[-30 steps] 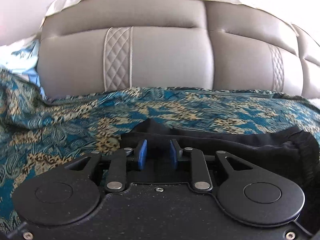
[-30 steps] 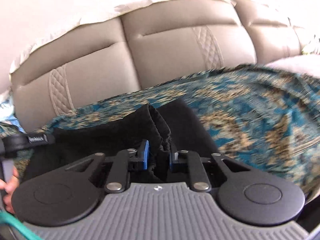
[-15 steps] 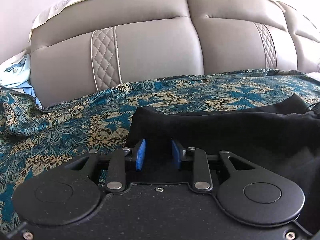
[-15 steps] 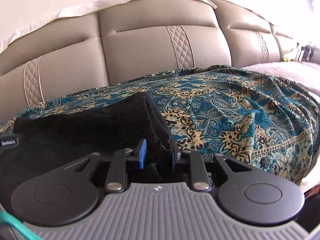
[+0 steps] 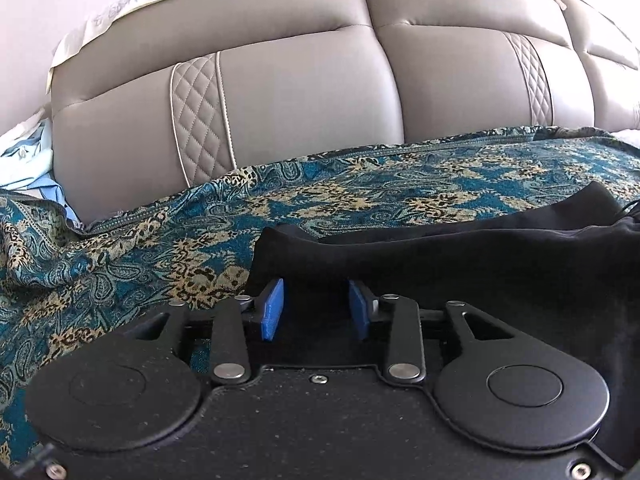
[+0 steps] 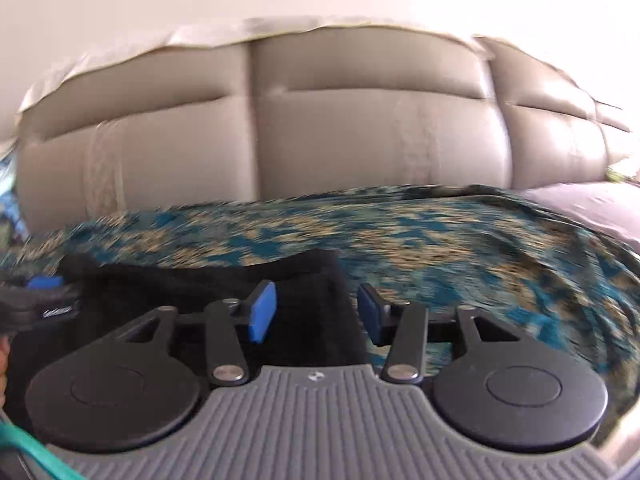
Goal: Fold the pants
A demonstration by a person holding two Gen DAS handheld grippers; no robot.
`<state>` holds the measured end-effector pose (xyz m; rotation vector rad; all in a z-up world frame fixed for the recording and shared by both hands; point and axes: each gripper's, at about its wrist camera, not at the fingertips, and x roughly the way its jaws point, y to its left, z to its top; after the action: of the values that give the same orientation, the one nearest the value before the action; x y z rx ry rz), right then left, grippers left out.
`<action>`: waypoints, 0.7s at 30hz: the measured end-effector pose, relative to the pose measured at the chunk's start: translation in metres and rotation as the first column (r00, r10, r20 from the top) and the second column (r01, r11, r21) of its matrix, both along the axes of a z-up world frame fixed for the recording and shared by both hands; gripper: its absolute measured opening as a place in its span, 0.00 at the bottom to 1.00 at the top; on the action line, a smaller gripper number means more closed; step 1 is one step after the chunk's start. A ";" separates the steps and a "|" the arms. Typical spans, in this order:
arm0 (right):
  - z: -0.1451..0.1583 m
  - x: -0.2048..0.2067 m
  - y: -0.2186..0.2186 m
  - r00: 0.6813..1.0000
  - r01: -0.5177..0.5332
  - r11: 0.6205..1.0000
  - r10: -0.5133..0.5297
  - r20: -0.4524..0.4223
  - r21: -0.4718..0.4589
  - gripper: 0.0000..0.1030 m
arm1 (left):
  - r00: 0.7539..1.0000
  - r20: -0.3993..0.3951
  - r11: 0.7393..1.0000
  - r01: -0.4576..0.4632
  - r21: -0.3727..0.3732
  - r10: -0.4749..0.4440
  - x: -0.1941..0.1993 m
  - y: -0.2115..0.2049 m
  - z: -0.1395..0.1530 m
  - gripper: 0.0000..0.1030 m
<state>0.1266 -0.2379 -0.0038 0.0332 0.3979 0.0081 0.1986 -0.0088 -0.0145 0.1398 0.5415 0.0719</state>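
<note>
The black soft-fabric pants (image 5: 460,264) are laid flat on the teal-and-gold paisley bedspread (image 5: 132,256), at the centre and toward 3 o'clock in the left wrist view, and from 9 to 12 o'clock of the fingers in the right wrist view. A second ago cloth was pinched in both tools; now the blue pads of the left gripper (image 5: 316,308) are seen apart, its jaws having just been opening, with the black cloth lying slack between and beneath them but not pressed. The right gripper (image 6: 316,312) is likewise parted after a wider opening and a slight closing back; the right-hand edge of the pants (image 6: 340,300) runs between its pads untouched, and the view is smeared by motion. The release is judged to mean that one fold is set down and the next fold is still to be taken.

At 12 o'clock in both views the beige padded leather headboard (image 5: 304,92) is seen, with a pale sheet (image 5: 120,4) draped over its top. At 9 o'clock in the left view light blue crumpled cloth (image 5: 28,160) is piled beside the headboard. At 9 o'clock in the right view the other tool's blue pad (image 6: 46,282) is glimpsed over the pants' far end. Nothing is seen lying on the pants; the loose, rumpled bedspread is judged the only hindrance, since it may be caught with the cloth
</note>
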 end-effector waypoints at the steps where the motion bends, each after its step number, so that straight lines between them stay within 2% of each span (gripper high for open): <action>1: -0.003 0.007 0.006 0.999 -0.027 1.000 0.027 -0.018 -0.014 0.45 | 1.000 0.000 1.000 -0.001 -0.001 0.001 0.000 0.000 0.000 0.34; 5: -0.014 0.025 0.019 0.998 -0.056 0.992 0.051 -0.048 -0.109 0.44 | 1.000 -0.001 1.000 -0.010 -0.022 0.010 0.001 0.005 -0.001 0.35; 13: -0.024 0.045 0.006 0.994 -0.060 0.997 0.055 -0.095 -0.045 0.43 | 1.000 0.007 1.000 -0.014 -0.023 0.015 0.001 0.004 -0.003 0.36; 15: -0.027 0.045 0.002 0.994 -0.051 0.998 0.048 -0.098 -0.026 0.54 | 1.000 0.008 1.000 -0.015 -0.026 0.015 0.001 0.004 -0.003 0.36; 19: -0.027 0.044 -0.009 0.994 -0.050 0.998 0.052 -0.093 0.024 0.60 | 1.000 0.001 0.999 -0.020 -0.026 0.020 0.000 0.005 0.000 0.37; 21: -0.024 0.039 -0.014 0.996 -0.059 0.998 0.061 -0.061 0.039 0.69 | 1.000 -0.001 0.999 -0.023 -0.039 0.023 -0.004 0.009 0.007 0.40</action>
<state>0.1652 -0.2517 -0.0278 0.0588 0.4610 0.0737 0.1945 -0.0002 -0.0076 0.0954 0.5448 0.0839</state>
